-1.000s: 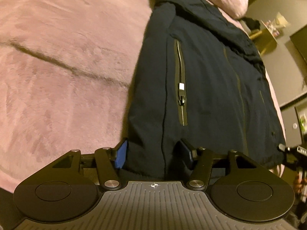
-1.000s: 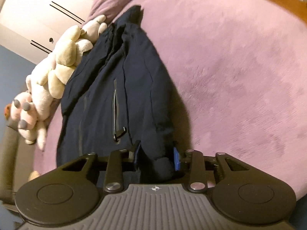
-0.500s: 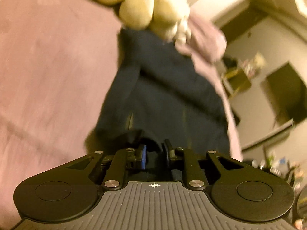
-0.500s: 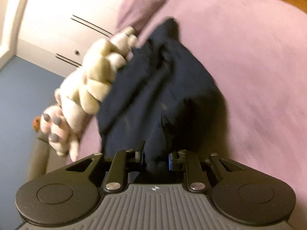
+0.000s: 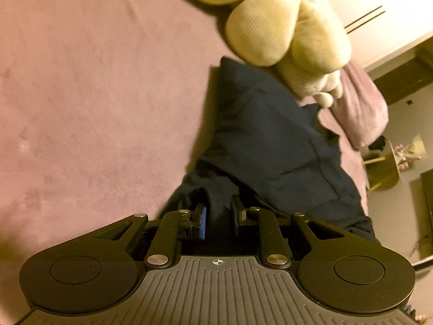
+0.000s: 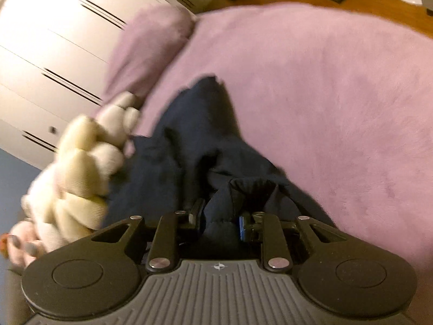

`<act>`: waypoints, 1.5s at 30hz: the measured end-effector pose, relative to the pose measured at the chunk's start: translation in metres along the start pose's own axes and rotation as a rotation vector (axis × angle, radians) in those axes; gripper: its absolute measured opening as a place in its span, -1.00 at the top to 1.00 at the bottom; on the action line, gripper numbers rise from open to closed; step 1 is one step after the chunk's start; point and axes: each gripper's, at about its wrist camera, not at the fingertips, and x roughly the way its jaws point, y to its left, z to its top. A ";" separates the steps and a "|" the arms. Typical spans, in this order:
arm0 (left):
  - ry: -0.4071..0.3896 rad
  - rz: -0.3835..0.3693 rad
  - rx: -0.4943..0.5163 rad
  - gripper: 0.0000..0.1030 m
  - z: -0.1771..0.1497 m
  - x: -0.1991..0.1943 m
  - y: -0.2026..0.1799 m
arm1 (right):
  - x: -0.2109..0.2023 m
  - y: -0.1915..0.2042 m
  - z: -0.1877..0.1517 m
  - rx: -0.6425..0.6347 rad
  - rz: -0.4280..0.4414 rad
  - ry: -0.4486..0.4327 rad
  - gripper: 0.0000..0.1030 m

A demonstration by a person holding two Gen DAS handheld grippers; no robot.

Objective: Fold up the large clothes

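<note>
Left wrist view has my left gripper [image 5: 218,216] clamped down on a bunched fold of the navy jacket [image 5: 273,149], fabric pinched tight between the two fingers, blue pad showing on the left one. From there the jacket runs away from me across the pink fuzzy blanket [image 5: 94,94], all rumpled, with the far collar end sitting right under a big cream plush toy [image 5: 284,35]. Looks like the plush is touching the jacket's top edge, though it's blurry so I can't say how much overlap there is. A pink pillow [image 5: 360,113] sits off to the right behind it

Right wrist view, same deal: my right gripper [image 6: 220,220] is closed on another wad of the jacket [image 6: 189,140], dark fabric puckered up in a little tent just past the fingertips. The plush toy [image 6: 81,157] is along the jacket's left side here, pressed against it, and the blanket [image 6: 324,94] fills the whole right half. White wardrobe doors [image 6: 54,40] are in the back left, with the pillow [image 6: 151,43] just in front of them

Both shots are a bit smeared, so zipper details are lost
</note>
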 end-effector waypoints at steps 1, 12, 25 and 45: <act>0.001 -0.003 -0.003 0.57 0.000 0.005 0.002 | 0.008 -0.004 -0.001 0.006 -0.012 0.004 0.56; -0.161 -0.075 0.195 0.20 0.003 -0.057 -0.012 | -0.034 -0.006 0.020 -0.107 0.169 -0.116 -0.45; -0.102 0.003 0.468 -0.72 -0.017 -0.019 -0.030 | -0.017 0.005 0.000 -0.493 -0.047 -0.145 -0.54; -0.356 -0.012 0.537 0.57 0.033 -0.039 -0.115 | -0.062 0.090 0.004 -0.664 0.016 -0.464 0.86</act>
